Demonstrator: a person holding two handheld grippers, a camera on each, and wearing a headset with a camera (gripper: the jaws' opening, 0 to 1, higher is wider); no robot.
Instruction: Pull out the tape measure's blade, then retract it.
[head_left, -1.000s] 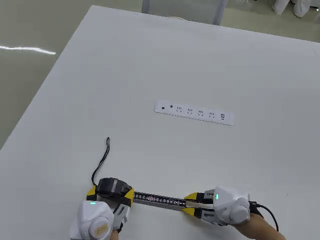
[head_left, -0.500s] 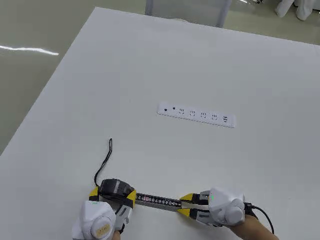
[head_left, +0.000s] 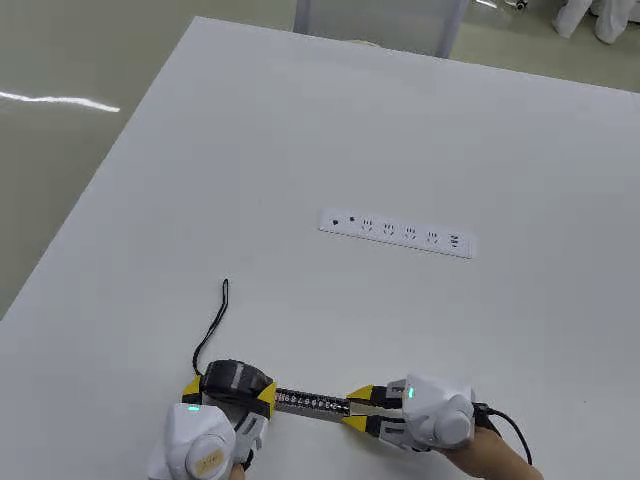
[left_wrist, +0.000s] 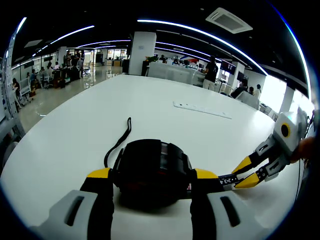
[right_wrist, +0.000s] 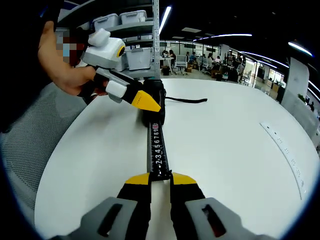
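Left gripper (left_wrist: 152, 175) clamps tape measure (left_wrist: 150, 162), right gripper (right_wrist: 161, 178) pinches blade (right_wrist: 156, 147).

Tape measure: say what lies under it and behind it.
The tape measure sits on the white table; its underside is hidden. Behind it trails its black strap, a power strip farther back.

In the lower part of the head view, the right gripper (head_left: 358, 408) has moved left, closer to the tape measure (head_left: 237, 381). The pulled-out blade (head_left: 312, 403) is now shorter.
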